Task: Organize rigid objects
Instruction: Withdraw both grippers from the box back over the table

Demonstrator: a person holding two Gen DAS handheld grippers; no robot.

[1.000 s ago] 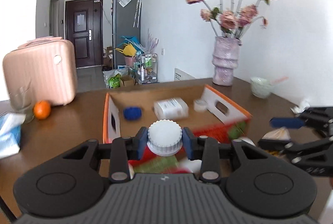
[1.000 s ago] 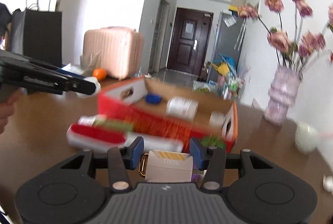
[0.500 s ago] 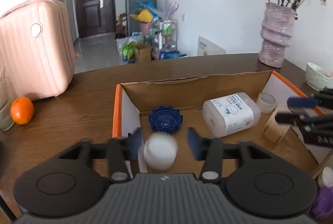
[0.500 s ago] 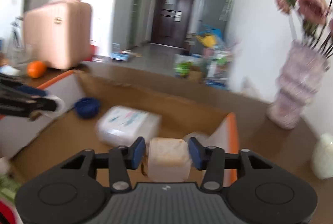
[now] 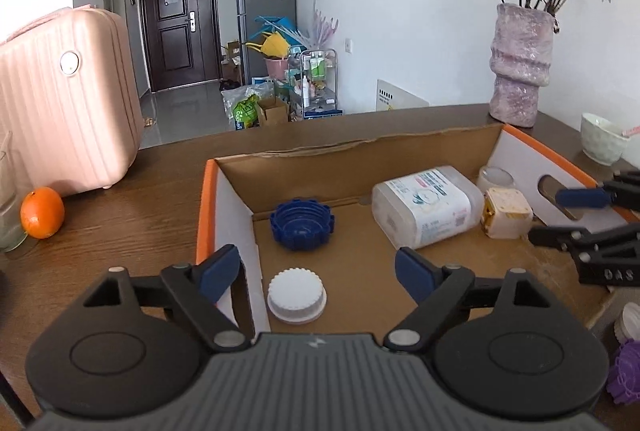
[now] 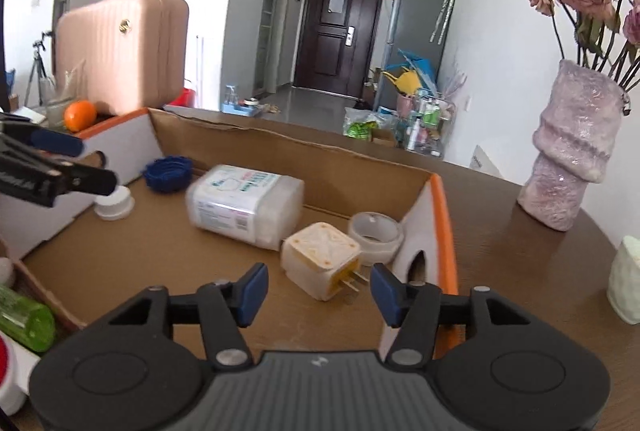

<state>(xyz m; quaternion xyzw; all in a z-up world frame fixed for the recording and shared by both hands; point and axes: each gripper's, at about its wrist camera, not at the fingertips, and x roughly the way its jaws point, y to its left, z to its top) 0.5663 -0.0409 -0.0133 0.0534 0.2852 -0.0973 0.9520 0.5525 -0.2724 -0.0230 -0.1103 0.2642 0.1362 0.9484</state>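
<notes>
A brown wooden table [image 5: 132,207] fills the middle of both views, bearing an open cardboard box [image 5: 360,147] with orange rims, a pink suitcase [image 5: 64,103] at the left and a vase [image 5: 520,67] at the right. My left gripper [image 5: 316,271], lower centre of its view, has just been opening its jaws, which stand wide and clear of the white cap [image 5: 297,295] lying on the box floor between them. My right gripper [image 6: 318,289], lower centre of its view, has likewise just been opening, its jaws parted and empty, with the cream plug adapter [image 6: 322,261] resting on the box floor between them, beside a tape roll [image 6: 376,231] and a plastic container [image 6: 244,205].
</notes>
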